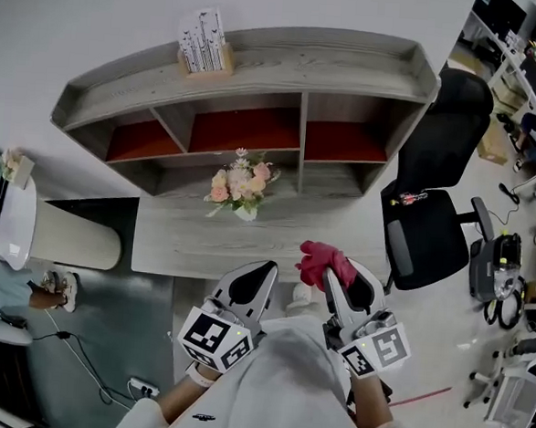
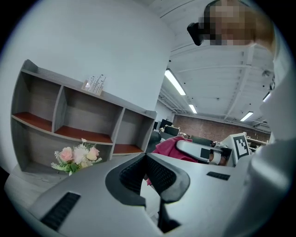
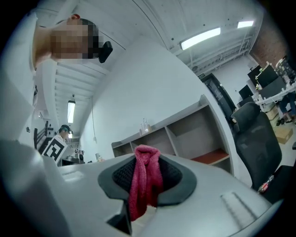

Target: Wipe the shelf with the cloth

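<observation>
office floor, grey shelf [image 1: 261, 57] ahead, not yet wiped. right gripper [image 1: 339, 277] clamps pink cloth [image 1: 320, 260], left gripper [image 2: 144, 159] closed, empty – next: reach cloth to shelf.

I see a black mesh office chair [image 1: 434, 202] standing on a pale glossy floor [image 1: 441, 358]. Left of the chair runs a plain white wall [image 1: 98, 23]. Beyond the chair, to its right, are white desks with dark monitors [image 1: 517, 54]. Long ceiling strip lights [image 3: 199, 38] glow above the chair.
</observation>
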{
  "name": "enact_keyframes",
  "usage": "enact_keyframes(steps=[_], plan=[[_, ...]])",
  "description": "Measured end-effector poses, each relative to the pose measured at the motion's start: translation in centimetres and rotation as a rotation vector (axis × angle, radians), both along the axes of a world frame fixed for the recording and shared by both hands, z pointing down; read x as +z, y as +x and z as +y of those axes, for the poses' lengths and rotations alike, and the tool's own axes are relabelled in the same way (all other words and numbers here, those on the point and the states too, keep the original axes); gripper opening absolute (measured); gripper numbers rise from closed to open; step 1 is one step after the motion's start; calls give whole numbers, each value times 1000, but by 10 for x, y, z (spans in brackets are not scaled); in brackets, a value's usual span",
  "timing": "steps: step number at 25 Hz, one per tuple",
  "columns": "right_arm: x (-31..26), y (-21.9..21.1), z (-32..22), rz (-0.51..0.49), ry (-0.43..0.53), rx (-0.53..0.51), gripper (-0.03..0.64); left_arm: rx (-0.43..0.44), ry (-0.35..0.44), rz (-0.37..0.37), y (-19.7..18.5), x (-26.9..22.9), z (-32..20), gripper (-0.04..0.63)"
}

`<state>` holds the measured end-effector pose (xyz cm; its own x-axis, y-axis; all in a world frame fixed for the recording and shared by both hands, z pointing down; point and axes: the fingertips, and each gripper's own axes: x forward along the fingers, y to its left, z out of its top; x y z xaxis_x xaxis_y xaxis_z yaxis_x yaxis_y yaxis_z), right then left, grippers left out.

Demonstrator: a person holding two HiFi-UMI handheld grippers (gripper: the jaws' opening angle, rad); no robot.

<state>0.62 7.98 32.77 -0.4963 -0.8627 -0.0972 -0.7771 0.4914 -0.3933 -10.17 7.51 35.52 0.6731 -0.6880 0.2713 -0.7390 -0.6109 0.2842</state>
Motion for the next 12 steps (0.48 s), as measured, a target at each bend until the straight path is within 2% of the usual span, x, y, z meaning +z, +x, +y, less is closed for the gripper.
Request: enact_keyframes(steps=[5,8,12], plan=[[12,24,-35,-26,19,-44,107,-50,1,-14,26,13,-27,6],[15,32,-43,-69,17,-63,107,-64,6,-27,33,11,-30,6],[5,36,-51,-71,51,-81,107,-83,2,-44,38,11,-40,6]])
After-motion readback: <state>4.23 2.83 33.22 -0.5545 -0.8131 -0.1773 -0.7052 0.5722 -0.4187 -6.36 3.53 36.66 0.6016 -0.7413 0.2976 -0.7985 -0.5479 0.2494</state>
